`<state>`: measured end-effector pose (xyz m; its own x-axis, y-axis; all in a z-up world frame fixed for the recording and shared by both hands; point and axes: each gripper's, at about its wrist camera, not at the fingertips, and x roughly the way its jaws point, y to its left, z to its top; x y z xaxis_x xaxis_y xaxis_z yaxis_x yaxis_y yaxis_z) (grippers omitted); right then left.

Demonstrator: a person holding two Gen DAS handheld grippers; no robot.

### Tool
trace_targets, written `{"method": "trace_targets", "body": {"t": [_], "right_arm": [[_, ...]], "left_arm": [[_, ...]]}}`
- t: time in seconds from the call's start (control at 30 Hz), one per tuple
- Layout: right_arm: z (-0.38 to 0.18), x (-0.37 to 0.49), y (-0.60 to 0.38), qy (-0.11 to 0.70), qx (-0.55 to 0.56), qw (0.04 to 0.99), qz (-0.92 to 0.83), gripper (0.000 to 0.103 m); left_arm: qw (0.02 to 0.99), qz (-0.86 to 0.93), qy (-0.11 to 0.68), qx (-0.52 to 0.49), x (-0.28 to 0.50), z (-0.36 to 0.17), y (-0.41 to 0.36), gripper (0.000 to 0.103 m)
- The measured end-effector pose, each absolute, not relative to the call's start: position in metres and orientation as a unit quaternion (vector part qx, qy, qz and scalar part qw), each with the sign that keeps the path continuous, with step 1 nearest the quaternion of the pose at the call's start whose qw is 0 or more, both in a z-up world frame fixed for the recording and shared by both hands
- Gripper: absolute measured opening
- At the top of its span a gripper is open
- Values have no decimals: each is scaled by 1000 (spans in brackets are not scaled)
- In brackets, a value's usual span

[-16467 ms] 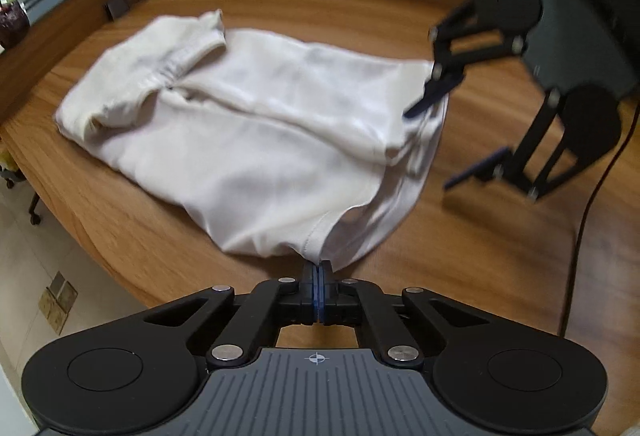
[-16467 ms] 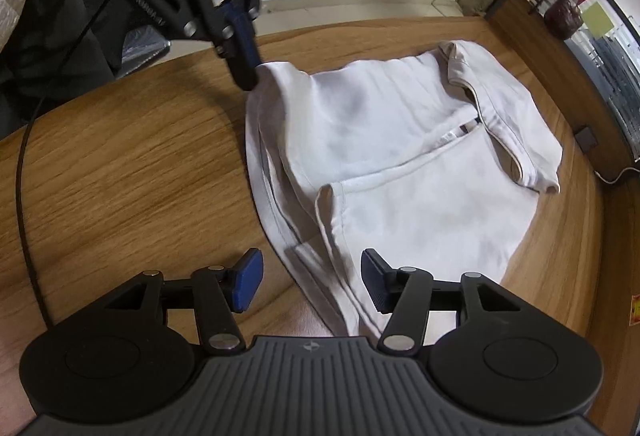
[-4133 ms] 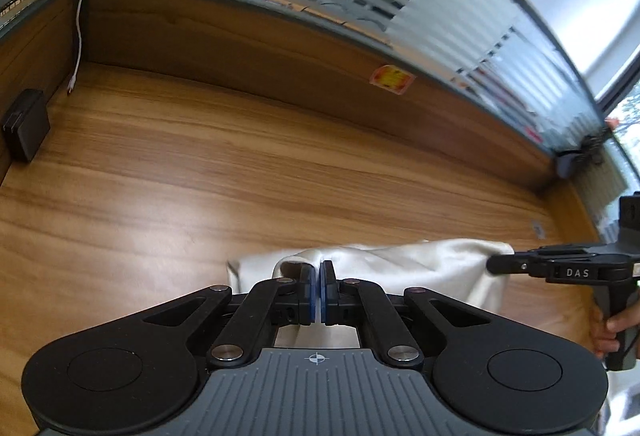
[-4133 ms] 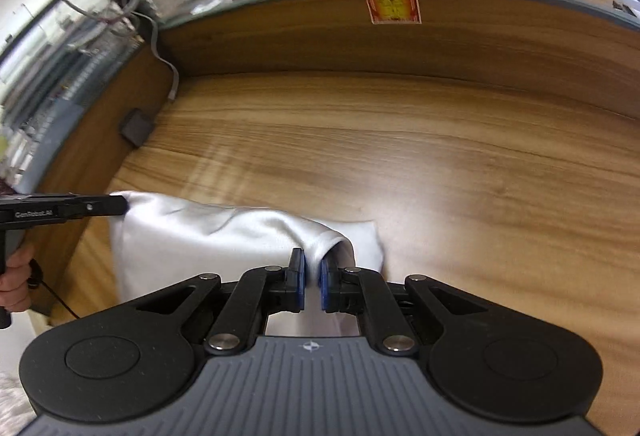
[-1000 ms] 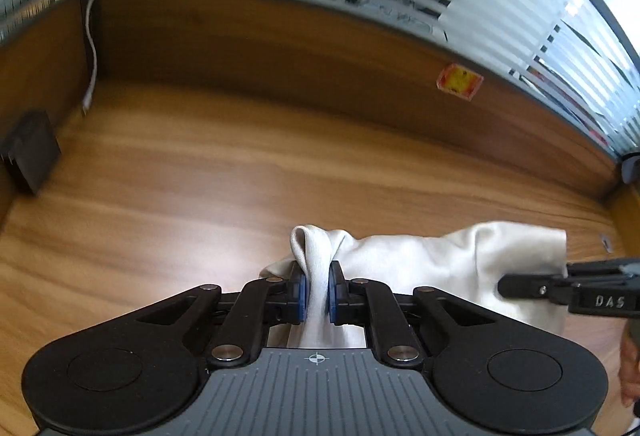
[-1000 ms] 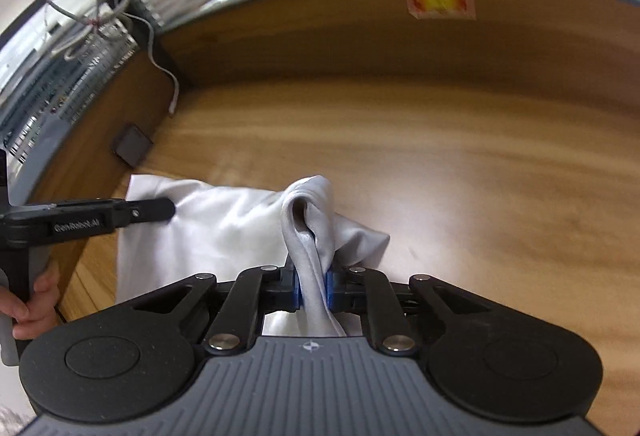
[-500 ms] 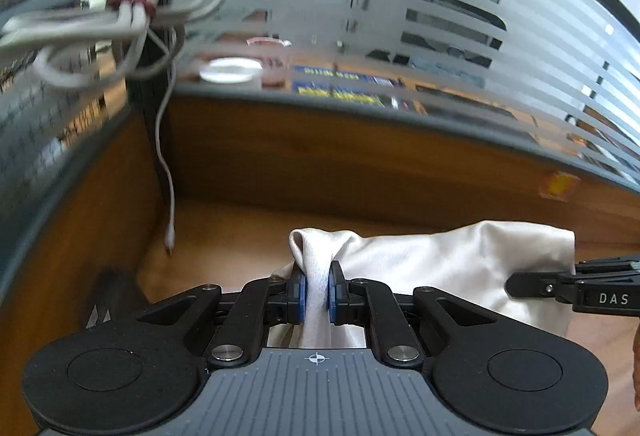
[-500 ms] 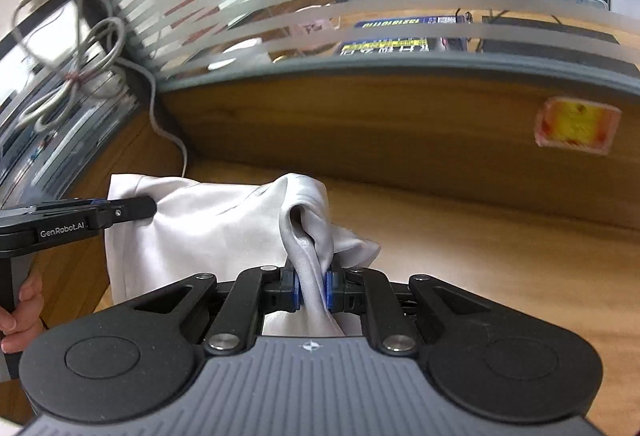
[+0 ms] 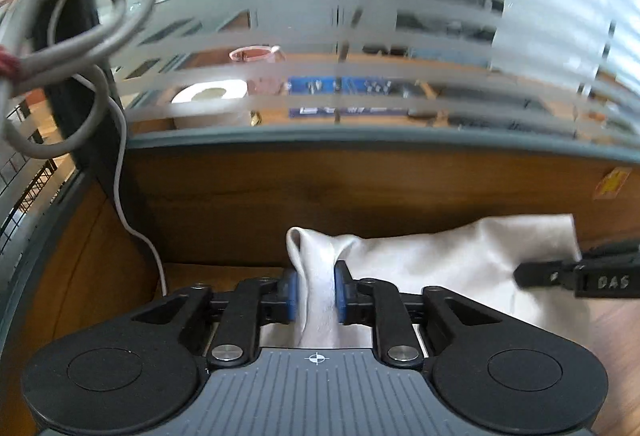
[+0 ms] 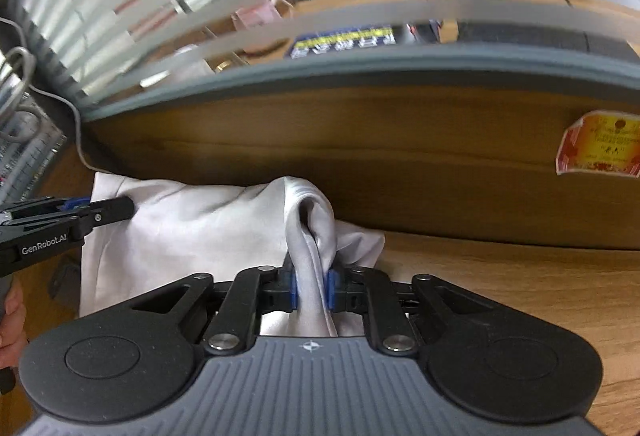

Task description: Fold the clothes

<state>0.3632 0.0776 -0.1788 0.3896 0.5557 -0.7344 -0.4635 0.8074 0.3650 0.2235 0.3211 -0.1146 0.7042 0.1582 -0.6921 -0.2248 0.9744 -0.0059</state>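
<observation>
Daylight reaches me through the striped frosted glass partition (image 9: 400, 35) beyond the far wall, brightest at its upper right in my left view, where the stripes wash out to near white. The brown wooden back panel (image 9: 360, 195) below sits in shade, darkest just under the grey rail. My white satin garment (image 10: 200, 236) catches a soft sheen on its raised fold. Both views are smeared by motion: the looped grey cables (image 9: 80, 35) at far left and the glass stripes blur. Fisheye curvature bends the rail into an arc. The near black gripper bodies stay sharp.
</observation>
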Motion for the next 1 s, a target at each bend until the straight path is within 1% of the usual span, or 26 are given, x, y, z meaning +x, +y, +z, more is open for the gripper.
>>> {"method": "trace_targets", "body": {"t": [0.03,0.07,0.1,0.23,0.27,0.3,0.43,0.57,0.67,0.73,0.8,0.87,0.9,0.93,1.0], "right_arm": [[-179,363,78,459,46,834,303,26],[-178,364,78,458,41,836,300,28],[-178,364,78,458,36,837,297,34],[-170,357,76,437,6,853,286,40],[-167,353,76,430,-6,858,280,43],[-164,350,76,423,-19,863,275,45],[-153,333,74,393,-58,876,272,45],[-147,318,66,394,-78,867,295,45],[-142,307,64,394,-89,862,306,46],[-135,294,58,392,-91,861,313,50],[-128,284,55,389,-95,860,317,51],[-122,272,51,385,-99,859,322,51],[-119,266,49,383,-102,859,324,52],[-115,260,46,381,-103,859,326,52],[-106,247,38,376,-105,860,330,56]], "left_arm": [[921,105,373,-42,224,-117,321,39],[920,107,375,-39,225,-119,322,43],[919,109,378,-36,225,-121,322,44],[916,118,384,-17,220,-127,322,44],[914,123,386,-12,219,-129,321,44],[913,125,387,-12,216,-130,320,44],[909,121,397,-32,204,-136,317,45],[900,119,416,-46,193,-141,311,45],[900,121,417,-49,182,-133,302,46],[900,122,416,-50,175,-127,295,54],[900,123,415,-50,168,-120,289,55],[901,124,414,-51,161,-113,282,58],[901,125,413,-52,158,-110,279,62],[901,125,413,-52,154,-107,275,64],[901,126,412,-53,147,-100,269,68]]}}
